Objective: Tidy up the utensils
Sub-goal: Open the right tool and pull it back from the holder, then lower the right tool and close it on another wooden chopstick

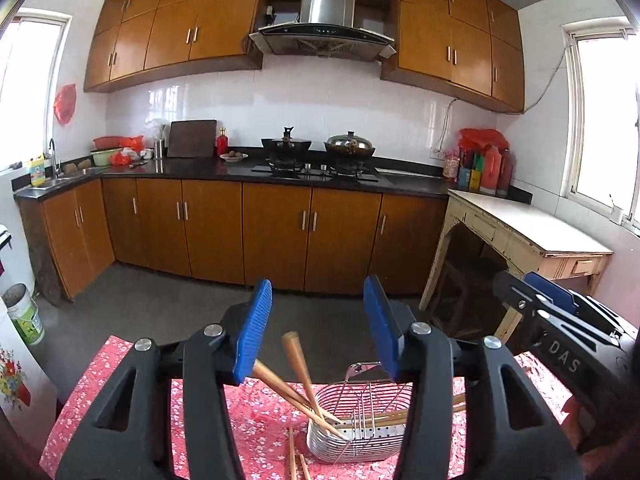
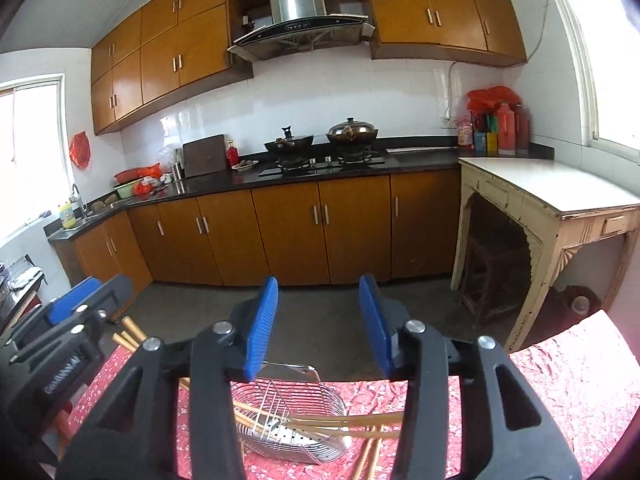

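Both claws gape, level above the basket.

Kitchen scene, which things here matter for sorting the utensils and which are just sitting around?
For the job:
- wooden chopsticks, some in the holder, some on the cloth
- wire utensil basket
- left gripper and right gripper, both open and empty

Just lying about:
- wok and lidded pot on the stove
- cutting board
- red bottles
- cream side table

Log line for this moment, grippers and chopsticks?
left gripper: open, empty | right gripper: open, empty | chopsticks: some in wire basket, others on tablecloth
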Action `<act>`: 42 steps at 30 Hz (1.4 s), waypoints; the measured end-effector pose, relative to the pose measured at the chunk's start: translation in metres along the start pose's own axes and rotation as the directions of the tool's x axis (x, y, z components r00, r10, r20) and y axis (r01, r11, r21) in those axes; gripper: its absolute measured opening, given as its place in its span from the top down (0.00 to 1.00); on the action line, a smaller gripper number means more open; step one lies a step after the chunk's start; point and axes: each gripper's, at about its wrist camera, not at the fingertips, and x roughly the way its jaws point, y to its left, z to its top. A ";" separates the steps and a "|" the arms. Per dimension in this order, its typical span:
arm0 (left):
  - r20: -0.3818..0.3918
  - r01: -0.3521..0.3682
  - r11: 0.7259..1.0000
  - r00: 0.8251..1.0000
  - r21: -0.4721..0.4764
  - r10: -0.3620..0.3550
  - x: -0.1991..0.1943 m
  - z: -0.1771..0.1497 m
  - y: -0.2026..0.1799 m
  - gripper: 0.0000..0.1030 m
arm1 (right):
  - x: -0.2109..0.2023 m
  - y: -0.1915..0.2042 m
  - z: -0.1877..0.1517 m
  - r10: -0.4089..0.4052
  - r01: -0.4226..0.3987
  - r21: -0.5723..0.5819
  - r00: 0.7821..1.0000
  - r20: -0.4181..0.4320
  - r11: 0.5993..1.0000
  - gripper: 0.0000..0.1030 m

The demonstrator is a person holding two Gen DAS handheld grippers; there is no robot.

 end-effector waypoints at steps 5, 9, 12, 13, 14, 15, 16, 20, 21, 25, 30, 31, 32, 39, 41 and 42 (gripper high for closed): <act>0.017 -0.012 1.000 1.000 0.002 0.012 -0.018 0.004 0.006 0.52 | -0.017 -0.005 0.001 -0.024 0.024 0.008 1.000 0.011 1.000 0.56; 0.023 -0.022 1.000 1.000 0.010 0.022 -0.031 0.004 0.010 0.50 | -0.035 -0.010 0.001 -0.045 0.045 0.014 0.999 0.023 0.999 0.51; 0.025 -0.033 0.999 0.999 0.014 0.032 -0.042 0.003 0.015 0.48 | -0.050 -0.014 0.000 -0.060 0.059 0.028 0.998 0.032 0.998 0.49; 0.024 -0.037 0.999 0.999 0.016 0.036 -0.045 0.002 0.016 0.47 | -0.054 -0.015 0.000 -0.066 0.065 0.032 0.997 0.034 0.997 0.48; 0.024 -0.042 0.999 0.999 0.018 0.041 -0.049 0.002 0.017 0.47 | -0.058 -0.016 -0.001 -0.073 0.072 0.035 0.997 0.036 0.997 0.47; 0.024 -0.046 0.999 0.999 0.020 0.046 -0.053 0.001 0.019 0.46 | -0.063 -0.017 -0.002 -0.080 0.078 0.038 0.996 0.039 0.996 0.44; 0.023 -0.048 0.999 0.999 0.022 0.047 -0.056 0.000 0.020 0.43 | -0.070 -0.018 -0.003 -0.091 0.089 0.040 0.995 0.047 0.995 0.42; 0.019 -0.046 0.998 0.999 0.040 0.045 -0.073 -0.016 0.028 0.21 | -0.094 -0.029 -0.015 -0.151 0.147 0.059 0.986 0.070 0.987 0.20; 0.014 -0.039 0.998 0.999 0.051 0.038 -0.076 -0.023 0.030 0.15 | -0.098 -0.033 -0.020 -0.160 0.156 0.063 0.985 0.068 0.986 0.16; -0.034 -0.042 0.992 0.998 0.120 0.047 -0.084 -0.068 0.047 0.12 | -0.115 -0.059 -0.062 -0.217 0.216 0.064 0.976 0.014 0.974 0.05; -0.196 -0.047 0.990 0.978 0.135 0.073 -0.073 -0.142 0.078 0.12 | -0.112 -0.086 -0.141 -0.299 0.301 0.004 0.948 -0.104 0.953 0.04; -0.223 -0.062 0.988 0.970 0.144 0.094 -0.069 -0.156 0.081 0.07 | -0.106 -0.089 -0.162 -0.307 0.308 -0.014 0.941 -0.144 0.951 0.04; -0.235 -0.080 0.986 0.965 0.147 0.113 -0.066 -0.168 0.084 0.02 | -0.100 -0.091 -0.179 -0.304 0.304 -0.024 0.936 -0.176 0.952 0.04; -0.345 -0.050 0.995 0.935 0.089 0.078 -0.055 -0.217 0.091 0.02 | -0.072 -0.079 -0.261 -0.085 0.110 0.049 0.930 -0.357 0.993 0.43; -0.332 -0.029 0.994 0.941 0.107 0.063 -0.058 -0.225 0.086 0.02 | -0.066 -0.066 -0.272 -0.046 0.073 0.057 0.925 -0.378 0.996 0.50; -0.329 -0.020 0.993 0.942 0.116 0.058 -0.059 -0.226 0.082 0.02 | -0.062 -0.060 -0.274 -0.036 0.061 0.053 0.922 -0.386 0.997 0.53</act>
